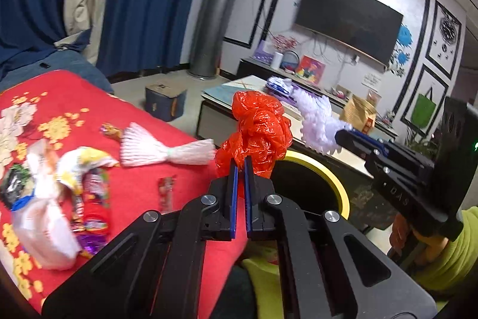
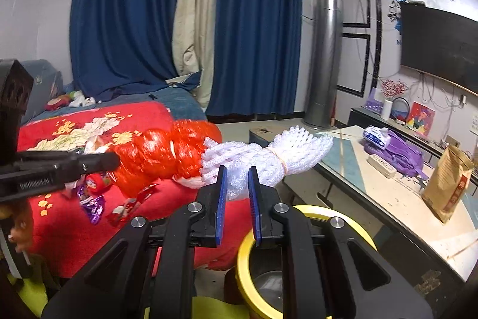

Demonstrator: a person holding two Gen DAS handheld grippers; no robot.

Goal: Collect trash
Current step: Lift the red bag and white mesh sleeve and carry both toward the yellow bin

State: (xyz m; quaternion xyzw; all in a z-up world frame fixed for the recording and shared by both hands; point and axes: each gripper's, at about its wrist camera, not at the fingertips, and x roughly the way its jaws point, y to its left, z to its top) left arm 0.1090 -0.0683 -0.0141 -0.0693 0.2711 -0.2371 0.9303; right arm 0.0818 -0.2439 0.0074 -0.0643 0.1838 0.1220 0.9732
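Red bag: I see a crumpled red plastic bag, glossy and bunched into a tall wad, standing up out of my left gripper at the edge of the red blanket, just beside the bin.
White net: a white foam fruit net, tied at the waist with a thin band so both ends flare, sticks forward out of my right gripper, above and just past the bin rim.
Bin: a dark trash bin with a yellow rim sits directly below my right gripper, between the bed and the low table.
Left pose: I hold the left gripper raised over the bed edge and pointed forward; the right-wrist view shows it coming in from the left with the red bag at its tip.
Right pose: the right gripper comes in level from the right, its tip over the bin.
Left grip: blue pads nearly together, pinching the lower end of the red bag.
Right grip: pads a little apart, clamped on the foam net's near end.
Remaining trash: a second tied foam net, candy wrappers and a white bag lie on the blanket.
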